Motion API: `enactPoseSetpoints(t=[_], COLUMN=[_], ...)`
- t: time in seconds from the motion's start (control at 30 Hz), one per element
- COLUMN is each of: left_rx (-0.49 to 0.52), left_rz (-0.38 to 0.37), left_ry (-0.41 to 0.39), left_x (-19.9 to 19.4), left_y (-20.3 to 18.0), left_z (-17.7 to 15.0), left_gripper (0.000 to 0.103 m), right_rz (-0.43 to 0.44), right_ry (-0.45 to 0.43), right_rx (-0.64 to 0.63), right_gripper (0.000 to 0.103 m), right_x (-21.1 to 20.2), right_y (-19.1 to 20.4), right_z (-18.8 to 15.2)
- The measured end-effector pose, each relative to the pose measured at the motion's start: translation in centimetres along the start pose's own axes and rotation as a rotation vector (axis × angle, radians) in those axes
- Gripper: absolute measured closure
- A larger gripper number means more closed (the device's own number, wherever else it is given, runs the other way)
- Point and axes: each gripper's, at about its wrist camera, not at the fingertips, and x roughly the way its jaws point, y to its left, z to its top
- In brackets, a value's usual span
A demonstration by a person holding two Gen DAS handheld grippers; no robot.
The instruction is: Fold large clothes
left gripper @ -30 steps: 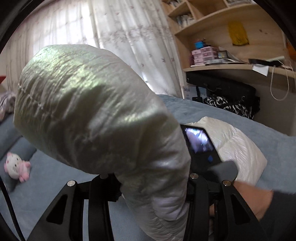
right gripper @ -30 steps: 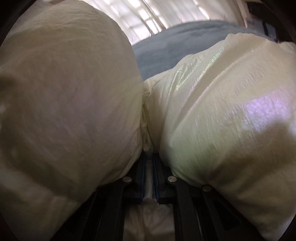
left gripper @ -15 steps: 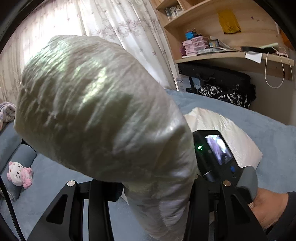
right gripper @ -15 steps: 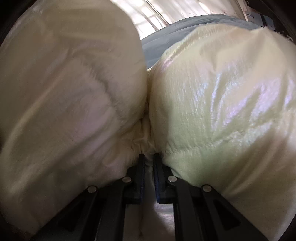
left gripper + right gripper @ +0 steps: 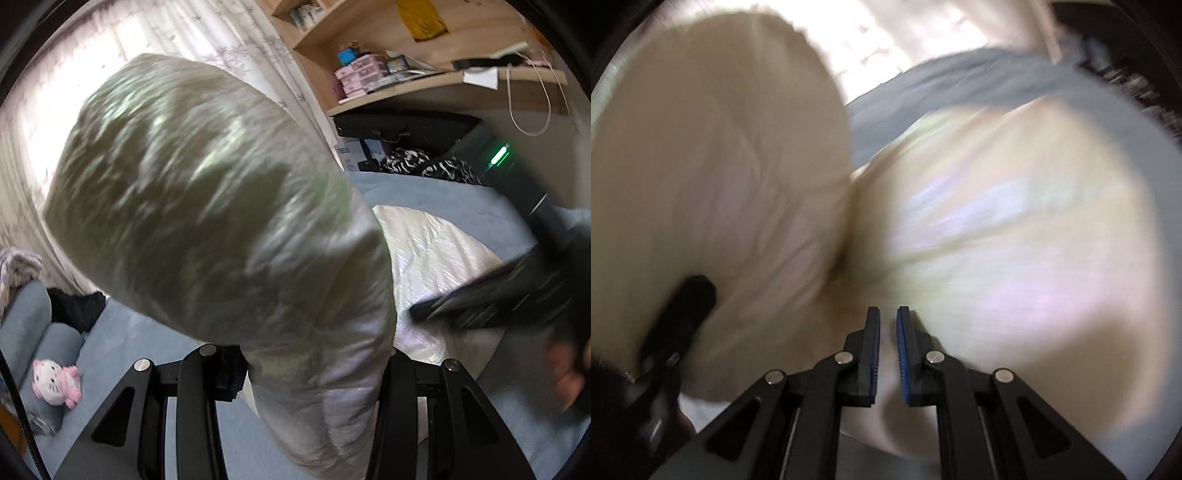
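A puffy, pearly white down jacket (image 5: 207, 192) fills the left wrist view. My left gripper (image 5: 310, 365) is shut on a thick padded part of it, which bulges up over the fingers. The rest of the jacket (image 5: 436, 251) lies on the blue-grey bed (image 5: 443, 195). My right gripper (image 5: 421, 314) shows blurred at the right of that view, with a hand (image 5: 569, 376) behind it. In the right wrist view my right gripper (image 5: 888, 321) has its blue pads almost together on a thin fold of the jacket (image 5: 1015, 221). The left gripper's black finger (image 5: 683, 314) shows at the left there.
A pink and white plush toy (image 5: 55, 380) lies on a grey cushion at the left. Wooden shelves and a desk (image 5: 424, 77) with boxes stand behind the bed, with a black bag (image 5: 406, 125) under them. A bright curtained window (image 5: 184, 29) is at the back.
My right gripper has swung away to the right and up, and its view is now blurred. The left gripper has rolled and shifted, still holding the padded part.
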Motion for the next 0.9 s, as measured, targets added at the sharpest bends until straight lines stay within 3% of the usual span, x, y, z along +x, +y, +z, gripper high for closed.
enactPoseSetpoints(t=[0.2, 0.33, 0.47, 0.73, 0.83, 0.9], left_rx=[0.175, 0.432, 0.617, 0.780, 0.777, 0.761], left_rz=[0.045, 0.135, 0.176, 0.259, 0.243, 0.211], left_ry=[0.022, 0.081, 0.095, 0.067, 0.074, 0.080], left_x=[1.1, 2.8, 3.8, 4.2, 3.7, 3.4], left_y=[-4.9, -10.0, -14.0, -16.5, -16.2, -15.8], left_z=[0.5, -0.5, -2.2, -5.9, -6.2, -5.9], left_gripper=[0.061, 0.060, 0.058, 0.055, 0.051, 0.045], right_rz=[-0.155, -0.188, -0.206, -0.227, -0.208, -0.198], right_ry=[-0.055, -0.067, -0.085, -0.129, -0.150, -0.167], right_rx=[0.063, 0.101, 0.118, 0.118, 0.115, 0.107], right_gripper=[0.094, 0.094, 0.094, 0.094, 0.093, 0.084], right_x=[-4.6, -5.3, -8.1, -10.7, -11.8, -12.4], right_y=[-5.2, -5.0, -5.7, -5.6, -4.7, -4.3], right_z=[-1.1, -2.0, -3.7, -3.3, -3.0, -2.4])
